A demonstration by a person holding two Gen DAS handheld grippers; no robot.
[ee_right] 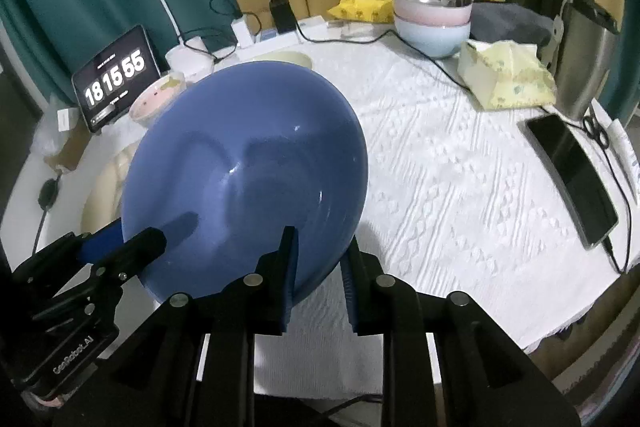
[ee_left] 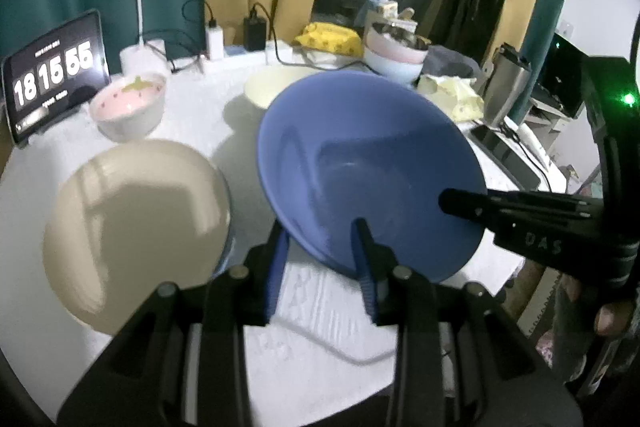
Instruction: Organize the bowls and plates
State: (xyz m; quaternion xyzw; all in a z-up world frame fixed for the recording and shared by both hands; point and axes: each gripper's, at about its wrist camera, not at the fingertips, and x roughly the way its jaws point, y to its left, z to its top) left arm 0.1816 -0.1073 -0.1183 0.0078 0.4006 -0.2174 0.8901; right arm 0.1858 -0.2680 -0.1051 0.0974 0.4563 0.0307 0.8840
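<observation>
So the table [ee_right: 460, 195] with its white textured cloth is the biggest thing here; its right half is mostly bare cloth, with clutter only along the far edge and the right edge, so that's where the open room is; the left half is crowded.

The blue bowl [ee_right: 248, 163] is next; it's held up off the cloth, tilted, over the left-centre of the table, with both grippers on its rim; in the left wrist view it hangs just right of the beige plate [ee_left: 136, 227], which lies flat near the left edge, and their rims look close but I can't tell if they touch.

Left gripper [ee_left: 320, 231] has its jaws only partly apart and clamped on the bowl's near rim, one finger inside the bowl and one outside; right gripper [ee_right: 320, 247] is the same deal, narrow gap, pinching the rim on the bowl's right side.

At the far edge sit the stacked bowls [ee_right: 432, 15], pink on pale blue with a metal one on top; left of them a cream bowl [ee_left: 276, 87] just behind the blue one; the pink patterned bowl [ee_left: 128, 107] is near the far-left edge beside the clock display [ee_left: 56, 75].

Along the right edge: a yellow tissue pack [ee_right: 508, 79], a steel tumbler [ee_right: 580, 59], and a phone [ee_right: 572, 183] lying flat with its cable [ee_right: 616, 163] trailing over the edge
</observation>
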